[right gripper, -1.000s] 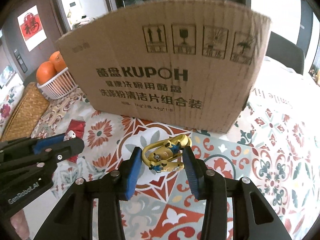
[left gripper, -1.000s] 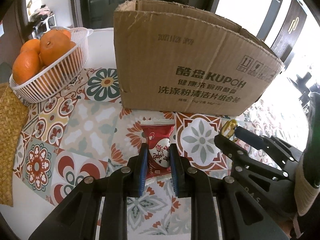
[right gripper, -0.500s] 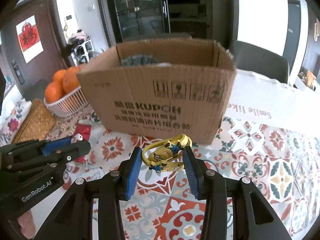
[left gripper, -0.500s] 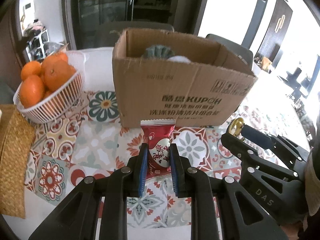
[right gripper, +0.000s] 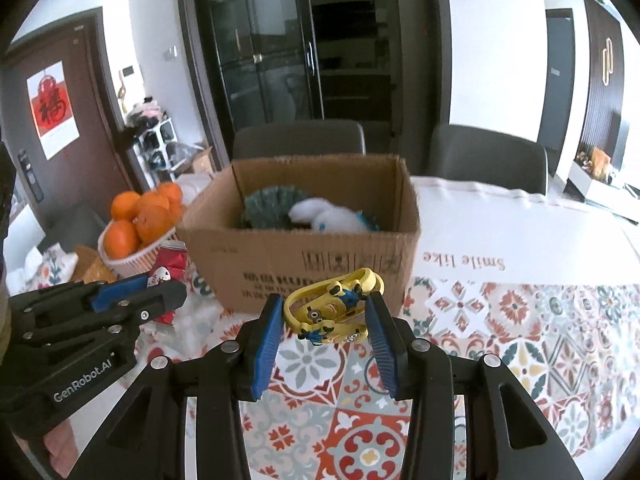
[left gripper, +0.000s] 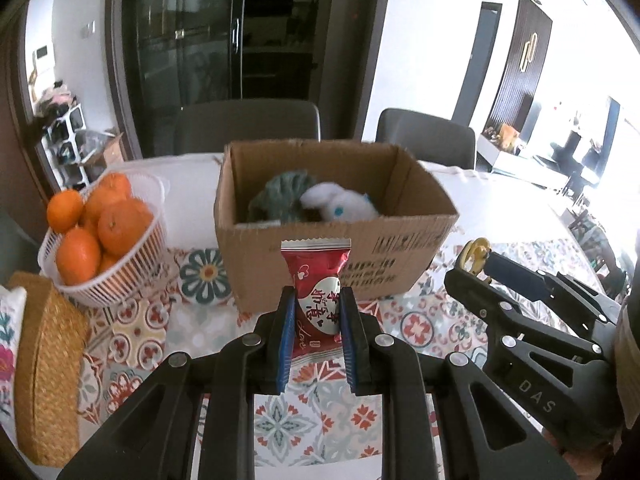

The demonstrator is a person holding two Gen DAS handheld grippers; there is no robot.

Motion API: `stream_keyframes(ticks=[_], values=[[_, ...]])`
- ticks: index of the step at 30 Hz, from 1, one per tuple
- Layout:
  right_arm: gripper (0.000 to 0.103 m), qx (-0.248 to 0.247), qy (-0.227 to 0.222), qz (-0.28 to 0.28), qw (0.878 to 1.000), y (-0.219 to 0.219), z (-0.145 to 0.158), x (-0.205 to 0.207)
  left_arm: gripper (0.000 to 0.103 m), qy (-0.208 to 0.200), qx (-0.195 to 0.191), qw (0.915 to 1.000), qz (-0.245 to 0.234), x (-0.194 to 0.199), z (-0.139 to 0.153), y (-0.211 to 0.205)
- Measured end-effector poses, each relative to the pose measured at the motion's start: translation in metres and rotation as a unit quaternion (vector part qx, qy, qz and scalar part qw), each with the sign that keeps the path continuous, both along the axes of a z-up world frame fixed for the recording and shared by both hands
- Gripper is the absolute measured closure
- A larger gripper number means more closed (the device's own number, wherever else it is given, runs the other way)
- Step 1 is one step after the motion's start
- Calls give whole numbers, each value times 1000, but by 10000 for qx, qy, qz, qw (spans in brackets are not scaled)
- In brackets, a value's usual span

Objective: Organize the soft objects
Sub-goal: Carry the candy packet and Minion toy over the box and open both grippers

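Note:
My left gripper (left gripper: 316, 304) is shut on a red snack packet (left gripper: 318, 284) and holds it upright above the table, in front of the open cardboard box (left gripper: 320, 268). My right gripper (right gripper: 326, 316) is shut on a yellow minion toy (right gripper: 332, 310), also lifted in front of the box (right gripper: 304, 264). Inside the box lie a teal knitted item (left gripper: 280, 196) and a white plush toy (left gripper: 340, 204). The right gripper also shows at the right in the left wrist view (left gripper: 476, 260), and the left gripper at the left in the right wrist view (right gripper: 160, 292).
A white basket of oranges (left gripper: 96, 256) stands left of the box. A woven straw mat (left gripper: 44, 360) lies at the table's left edge. The patterned tablecloth (right gripper: 520, 340) covers the table. Two dark chairs (right gripper: 488, 160) stand behind it.
Both grippers have risen with their objects, from table level to above the box rim. The box's inside with the teal item and white plush has come into view.

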State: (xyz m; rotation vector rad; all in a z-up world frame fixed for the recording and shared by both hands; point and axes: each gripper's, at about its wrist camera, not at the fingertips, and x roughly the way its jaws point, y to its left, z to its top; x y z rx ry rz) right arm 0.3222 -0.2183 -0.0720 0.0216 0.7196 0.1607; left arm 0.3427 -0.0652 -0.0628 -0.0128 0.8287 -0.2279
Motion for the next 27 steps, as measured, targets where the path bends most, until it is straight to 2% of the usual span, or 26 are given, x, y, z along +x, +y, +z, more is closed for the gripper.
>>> stream_keyframes(ticks=[11,18,22,27], values=[[60,6,-432,-19,9991,2,45,11,81,-377,-23,9992,-122,16,41,-2],[60,-3,-603,28,9982,5,66,30,81,-447,-39,9988,-182,37,58,1],[60,-12,-553,69,9984,7,72,49,81,-429,13,9989,-207,55,62,1],[60,67,-276,107,9995,6,70,79,81,-239,36,9993,-288,80,60,-2]])
